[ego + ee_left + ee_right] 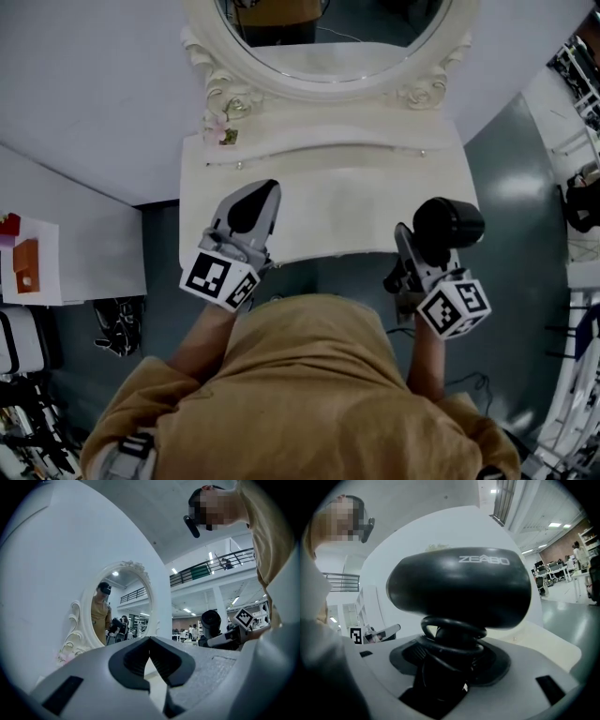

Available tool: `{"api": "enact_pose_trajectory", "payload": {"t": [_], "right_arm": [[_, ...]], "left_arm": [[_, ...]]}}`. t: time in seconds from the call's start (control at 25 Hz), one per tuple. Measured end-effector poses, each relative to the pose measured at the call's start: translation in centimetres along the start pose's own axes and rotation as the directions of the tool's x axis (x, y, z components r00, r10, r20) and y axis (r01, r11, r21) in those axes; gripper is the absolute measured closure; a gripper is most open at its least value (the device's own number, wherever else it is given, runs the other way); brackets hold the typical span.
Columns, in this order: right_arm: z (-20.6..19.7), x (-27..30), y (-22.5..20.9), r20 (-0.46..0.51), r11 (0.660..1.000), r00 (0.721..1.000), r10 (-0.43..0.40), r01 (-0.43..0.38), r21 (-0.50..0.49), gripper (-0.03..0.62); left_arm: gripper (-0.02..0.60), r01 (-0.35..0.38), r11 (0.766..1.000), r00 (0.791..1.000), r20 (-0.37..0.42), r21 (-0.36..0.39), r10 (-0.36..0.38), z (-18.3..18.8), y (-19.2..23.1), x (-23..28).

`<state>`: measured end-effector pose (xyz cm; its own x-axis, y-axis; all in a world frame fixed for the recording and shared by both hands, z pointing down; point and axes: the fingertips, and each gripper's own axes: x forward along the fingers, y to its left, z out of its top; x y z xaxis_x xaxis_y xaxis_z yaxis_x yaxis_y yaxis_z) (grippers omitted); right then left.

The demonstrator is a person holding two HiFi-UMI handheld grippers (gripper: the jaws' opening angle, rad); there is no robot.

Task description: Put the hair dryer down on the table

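Right tool [419, 251] holding hair dryer [448, 223], apparently over table [375, 187], mirror [328, 82] behind

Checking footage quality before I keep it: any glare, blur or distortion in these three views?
Head view: dim overall, a pale sheen on the floor at right. Left gripper view: strong fisheye bending, dark corners, the mirror sharp. Right gripper view: the black hair dryer fills the frame, its lettering crisp.

I'm in a big open lab hall, not a home: a white dressing table [375, 202] and ornate mirror [328, 80] stand staged against a bare partition [84, 84]. Behind them I see a balcony railing [206, 569], strip lights [174, 571], desks [555, 569] and glossy grey floor [520, 178].
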<state>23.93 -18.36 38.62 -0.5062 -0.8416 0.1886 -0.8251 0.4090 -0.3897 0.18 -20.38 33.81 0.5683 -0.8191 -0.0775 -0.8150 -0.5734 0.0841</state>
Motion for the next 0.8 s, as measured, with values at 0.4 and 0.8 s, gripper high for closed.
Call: {"api": "enact_pose_trajectory", "payload": {"t": [0.4,0.8], "right_arm": [[-3.9,4.3,-2.1,-0.108,0.998,0.994,-0.027,0.034,0.057,0.339],[-9.7,8.3,-6.0,-0.281,0.993,0.956,-0.081,0.101,0.058,0.338]], "left_arm": [[0.578,-0.014,1.0,1.0,-0.014,-0.016,0.014,-0.8,0.8,-0.9],[0.578,-0.05,0.999,0.998,-0.046,-0.016,0.05,-1.4,1.5,-2.2]]}}
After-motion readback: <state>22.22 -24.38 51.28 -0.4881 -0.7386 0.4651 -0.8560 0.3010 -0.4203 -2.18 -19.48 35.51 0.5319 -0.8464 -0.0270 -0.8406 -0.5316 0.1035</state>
